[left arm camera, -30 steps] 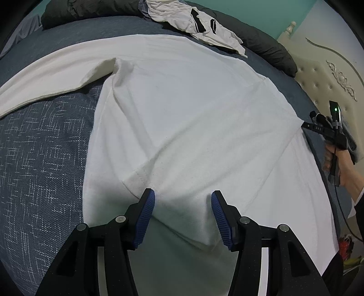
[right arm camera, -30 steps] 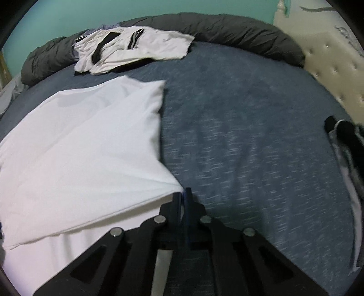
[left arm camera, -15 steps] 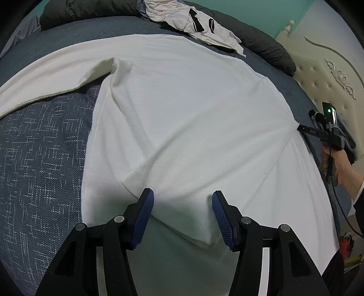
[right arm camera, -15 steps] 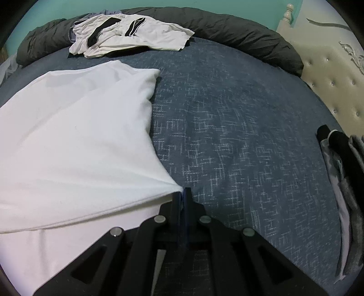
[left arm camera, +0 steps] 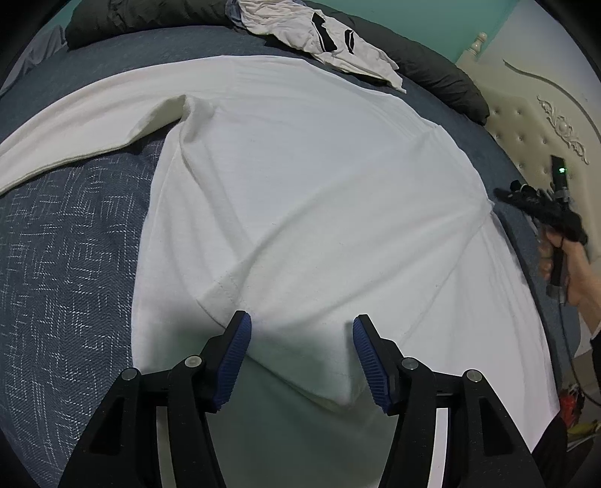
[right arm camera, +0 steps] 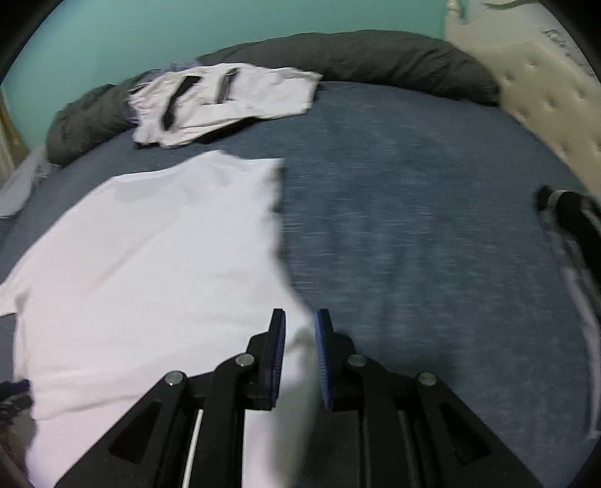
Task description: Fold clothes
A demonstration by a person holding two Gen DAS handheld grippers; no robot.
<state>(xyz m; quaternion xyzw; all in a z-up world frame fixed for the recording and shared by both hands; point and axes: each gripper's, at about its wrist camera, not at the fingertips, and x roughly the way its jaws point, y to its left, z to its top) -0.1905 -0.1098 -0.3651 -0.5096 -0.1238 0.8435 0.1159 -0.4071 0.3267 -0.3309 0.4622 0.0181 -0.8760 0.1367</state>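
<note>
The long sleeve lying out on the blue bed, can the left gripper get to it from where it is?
Probably yes. The left gripper stands open over the white shirt, and nothing lies between it and the sleeve.

teal wall [right arm camera: 188, 33], cream tufted headboard [left arm camera: 526, 124], blue bedspread [right arm camera: 413, 225].

**Around the bed**

A blue patterned bedspread [left arm camera: 67, 262] covers the mattress. A long dark grey bolster [right arm camera: 375, 56] lies along its far edge, under a teal wall [right arm camera: 188, 30]. A cream tufted headboard [left arm camera: 533, 124] stands at right.
</note>
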